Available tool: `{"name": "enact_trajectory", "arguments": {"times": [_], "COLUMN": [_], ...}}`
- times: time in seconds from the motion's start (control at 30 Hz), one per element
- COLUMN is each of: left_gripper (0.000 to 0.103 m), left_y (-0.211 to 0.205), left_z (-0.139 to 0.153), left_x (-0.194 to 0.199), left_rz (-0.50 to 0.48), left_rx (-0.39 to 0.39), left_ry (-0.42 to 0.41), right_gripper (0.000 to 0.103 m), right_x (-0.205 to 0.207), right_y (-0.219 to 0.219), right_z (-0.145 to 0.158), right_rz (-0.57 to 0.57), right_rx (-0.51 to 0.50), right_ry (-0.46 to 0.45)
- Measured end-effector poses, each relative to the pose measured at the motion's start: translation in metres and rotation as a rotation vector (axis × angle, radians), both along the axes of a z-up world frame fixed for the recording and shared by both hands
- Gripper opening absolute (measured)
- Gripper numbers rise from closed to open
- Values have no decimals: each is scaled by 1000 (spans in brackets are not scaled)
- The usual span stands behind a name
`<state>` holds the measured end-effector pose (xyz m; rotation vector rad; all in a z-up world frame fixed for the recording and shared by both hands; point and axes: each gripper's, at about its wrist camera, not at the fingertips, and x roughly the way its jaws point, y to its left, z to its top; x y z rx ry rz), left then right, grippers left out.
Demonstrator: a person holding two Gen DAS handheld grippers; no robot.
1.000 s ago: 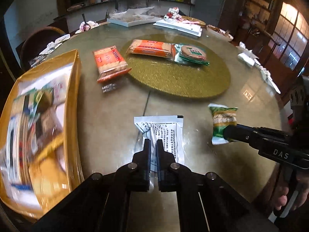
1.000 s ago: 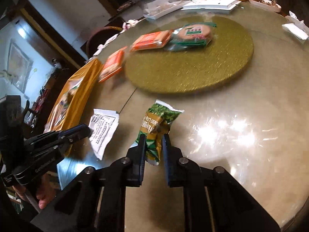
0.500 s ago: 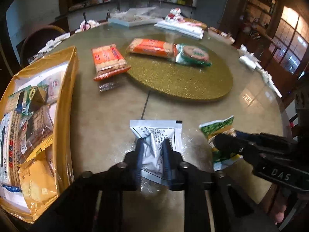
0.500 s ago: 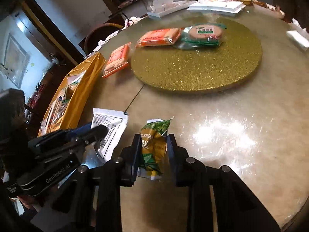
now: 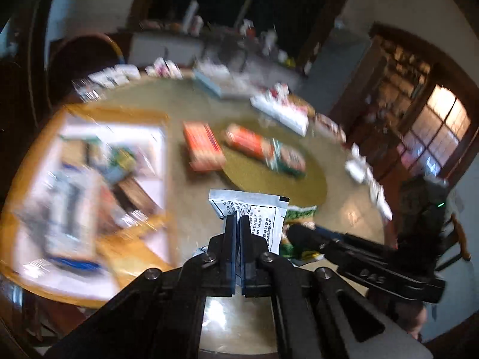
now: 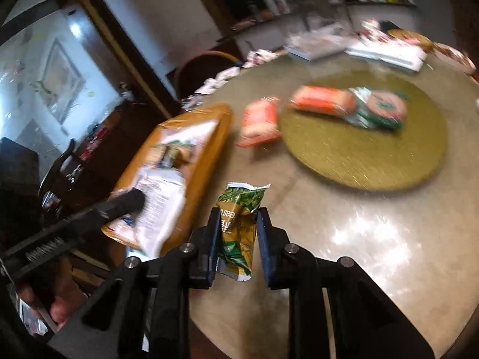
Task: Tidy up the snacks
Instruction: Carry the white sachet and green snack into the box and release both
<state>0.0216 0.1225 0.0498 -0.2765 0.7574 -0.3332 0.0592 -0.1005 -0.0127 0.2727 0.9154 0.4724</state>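
The left tongs [image 5: 238,224] are pinched tight on a white packet [image 5: 254,212] printed with small black text, holding it up above the round desk [image 5: 344,209]. The right tongs [image 6: 238,218] grip a green and brown snack bag [image 6: 239,224] between their two fingers, also lifted off the desk. In the left wrist view, this green bag [image 5: 299,214] peeks out just behind the white packet, with the right tongs [image 5: 302,236] reaching in from the right side.

To the left sits a yellow box [image 6: 215,137] already holding several snacks; the white packet [image 6: 161,203] hangs over its near end in the right wrist view.

Farther back, a gold turntable [image 6: 374,155] sits at the middle of the desk. On it lie an orange biscuit pack [image 6: 323,103] and, touching it, a green cookie pack [image 6: 383,109]. Another orange pack [image 6: 260,119] lies on the desk between the box and the turntable. Much of both views is blurred.
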Motion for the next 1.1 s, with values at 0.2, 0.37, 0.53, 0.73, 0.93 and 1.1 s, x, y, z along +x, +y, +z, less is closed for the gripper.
{"name": "enact_trajectory", "arguments": {"times": [0.2,0.37,0.53,0.73,0.93,1.1], "left_gripper": [0,0,0,0,8,50], "left_y": [71,116,138,146,146,121], "left_z": [24,5,-13,-47,-57,-28], "left_x": [30,90,142,178,181,155], "left_rz": [192,275,306,316,310,300], "left_rx": [70,103,123,207,228,241], "left_ry": [-61,5,81,200,226,121], "right_gripper": [25,25,25,25,32,55], "right_x": [57,123,173,204,206,185], "right_y": [62,112,142,158,162,131], "right_z": [12,-2,-21,-47,-54,-21], "right_rz": [107,155,152,148,152,143], "right_rx": [24,20,-16,-39,-38,-6], "right_ry": [-23,31,63,121,139,68]}}
